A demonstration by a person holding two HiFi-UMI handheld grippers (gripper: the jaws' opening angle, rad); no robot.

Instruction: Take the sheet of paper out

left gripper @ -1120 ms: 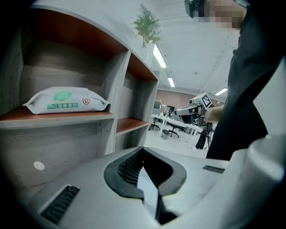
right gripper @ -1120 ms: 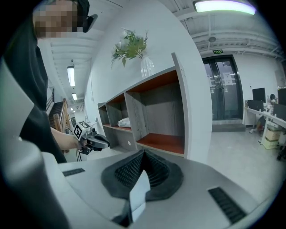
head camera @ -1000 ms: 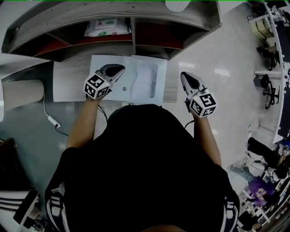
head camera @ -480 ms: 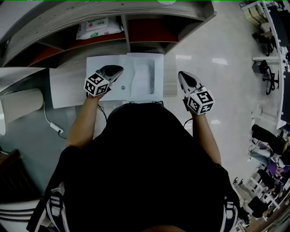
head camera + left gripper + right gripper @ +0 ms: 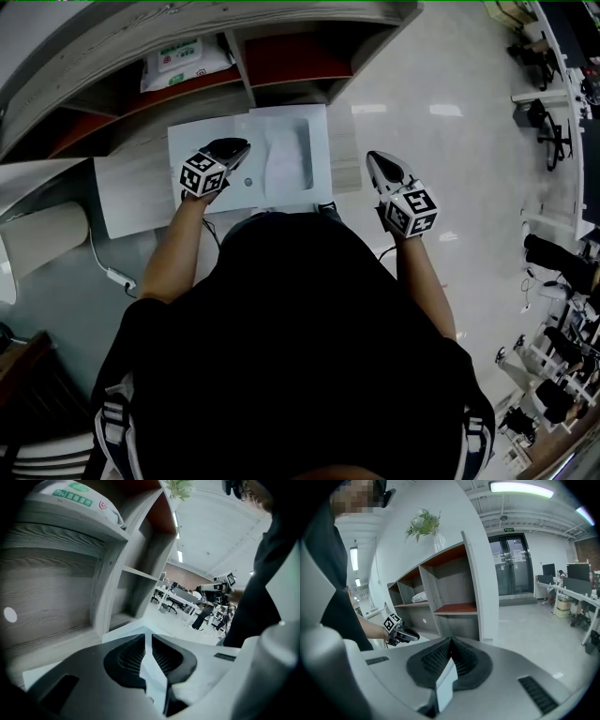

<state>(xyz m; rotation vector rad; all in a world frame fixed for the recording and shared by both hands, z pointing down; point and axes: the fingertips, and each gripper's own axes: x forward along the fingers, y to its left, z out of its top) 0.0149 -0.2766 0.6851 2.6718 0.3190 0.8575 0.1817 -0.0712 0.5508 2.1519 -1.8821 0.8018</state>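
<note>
The shelf (image 5: 187, 28) is matt grey grained wood, the sheet of paper (image 5: 136, 192) matt white, the pack (image 5: 178, 58) glossy plastic, the floor (image 5: 422, 169) smooth and shiny.

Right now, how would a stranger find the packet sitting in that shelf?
Start at the big wood-grain shelf unit in front of the person. In its left compartment, on a reddish board, lies the packet. It is soft and puffy, white with green print, unlike the flat white sheets of paper on the ledge below.
</note>
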